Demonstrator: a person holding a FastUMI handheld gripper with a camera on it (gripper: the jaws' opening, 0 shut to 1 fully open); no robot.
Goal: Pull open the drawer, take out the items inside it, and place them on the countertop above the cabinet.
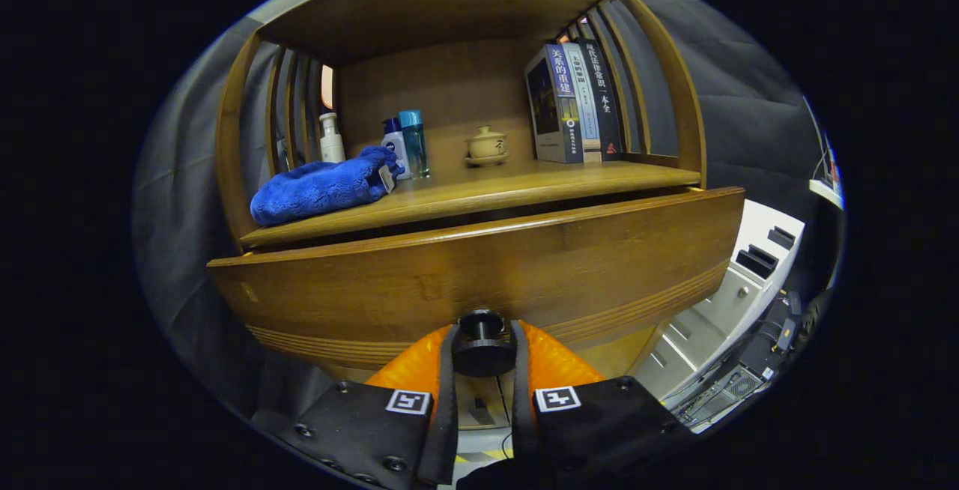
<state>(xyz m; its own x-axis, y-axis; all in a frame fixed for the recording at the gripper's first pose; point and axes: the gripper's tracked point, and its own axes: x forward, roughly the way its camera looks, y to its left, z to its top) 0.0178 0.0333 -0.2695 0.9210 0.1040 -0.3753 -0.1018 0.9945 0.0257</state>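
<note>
A wooden cabinet has a wide drawer front (479, 265) with a dark round knob (482, 340) low at its middle. My gripper (483, 351) is shut on that knob, one finger on each side of it. The drawer stands pulled out a little: a dark gap runs between its top edge and the countertop (479, 194) above. The inside of the drawer is hidden. On the countertop lies a blue towel (318, 190) toward the left.
On the countertop stand a white pump bottle (330, 139), two small bottles (404, 144), a lidded tea cup (486, 145) and upright books (573, 104). Curved wooden side frames enclose the shelf. A white unit with drawers (738, 280) sits to the right.
</note>
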